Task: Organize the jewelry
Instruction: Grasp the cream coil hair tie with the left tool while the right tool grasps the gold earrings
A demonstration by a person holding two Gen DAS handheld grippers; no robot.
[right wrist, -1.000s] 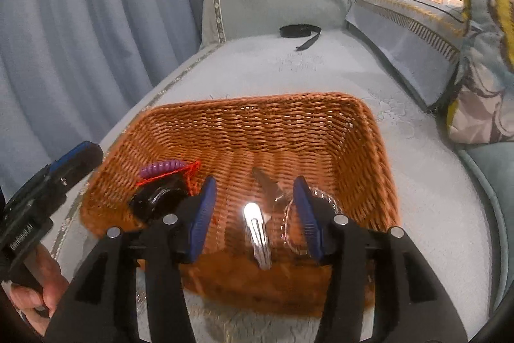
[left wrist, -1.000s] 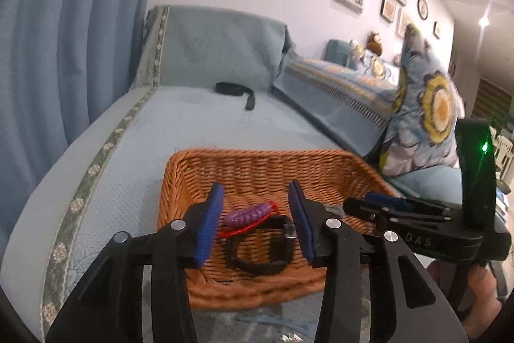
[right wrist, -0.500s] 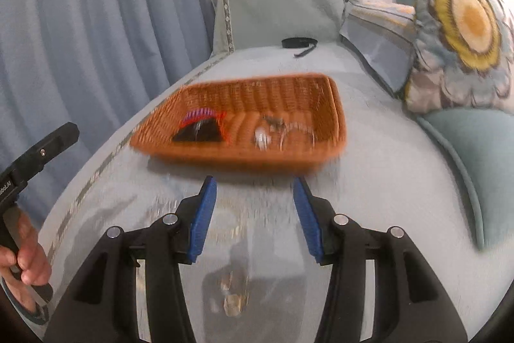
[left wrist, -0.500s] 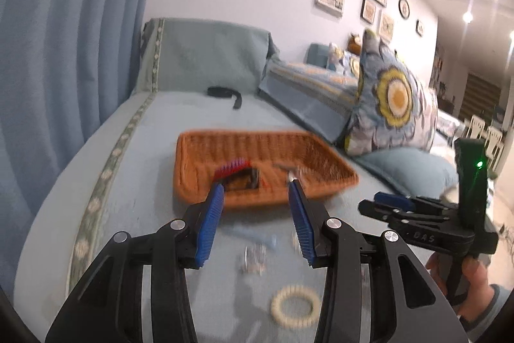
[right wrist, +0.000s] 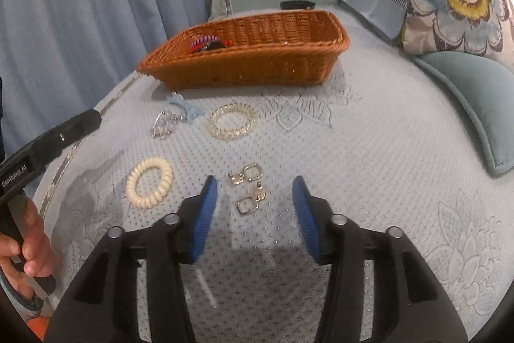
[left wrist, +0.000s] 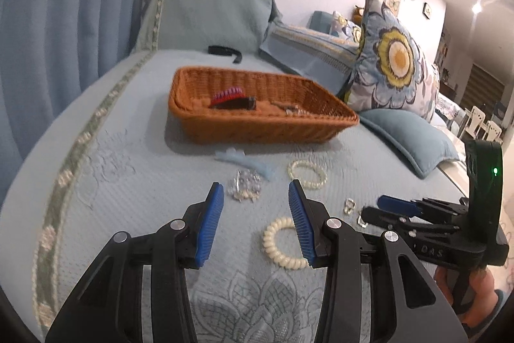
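Right gripper (right wrist: pixel 253 208), marked "DAS", closing over earrings (right wrist: pixel 249 188); left gripper (left wrist: pixel 255 216), "GenRobot.AI", released.

basket (right wrist: pixel 244 66) wall hides its contents

Soft indoor light, ceiling spots glaring, fisheye-bent dark edges, slight blur throughout.

At the lower right of the left wrist view, the letters "DAS" are showing on the right gripper (left wrist: pixel 393 209). At the left edge of the right wrist view, "GenRobot.AI" is showing on the left gripper (right wrist: pixel 48 143).
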